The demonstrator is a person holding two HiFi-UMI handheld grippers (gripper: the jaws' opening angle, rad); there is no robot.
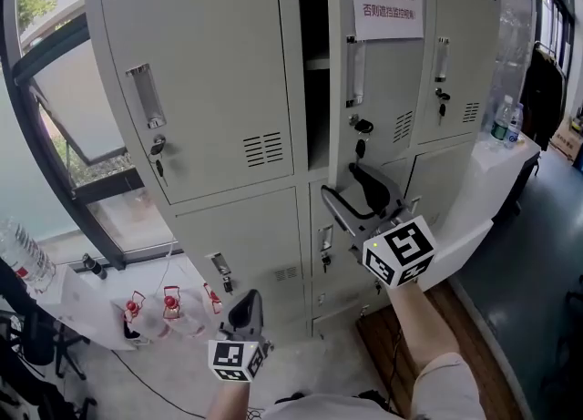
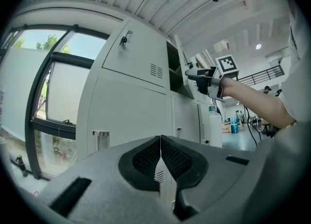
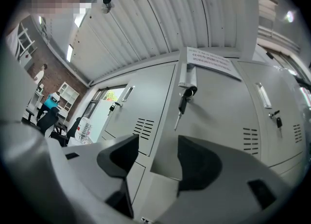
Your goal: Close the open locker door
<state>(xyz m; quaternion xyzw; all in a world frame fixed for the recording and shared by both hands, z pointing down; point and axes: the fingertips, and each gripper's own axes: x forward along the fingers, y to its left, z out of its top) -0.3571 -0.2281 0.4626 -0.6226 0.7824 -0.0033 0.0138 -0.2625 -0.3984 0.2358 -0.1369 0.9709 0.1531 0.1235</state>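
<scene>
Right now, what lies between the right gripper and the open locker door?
Nothing. The right gripper view shows the right gripper, fingers open, facing the locker door with only air between; the key hangs higher on it.

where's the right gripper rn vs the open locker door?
Head view, right of centre: the right gripper is at the lower free corner of the open locker door, just below its hanging key, jaws apart.
</scene>
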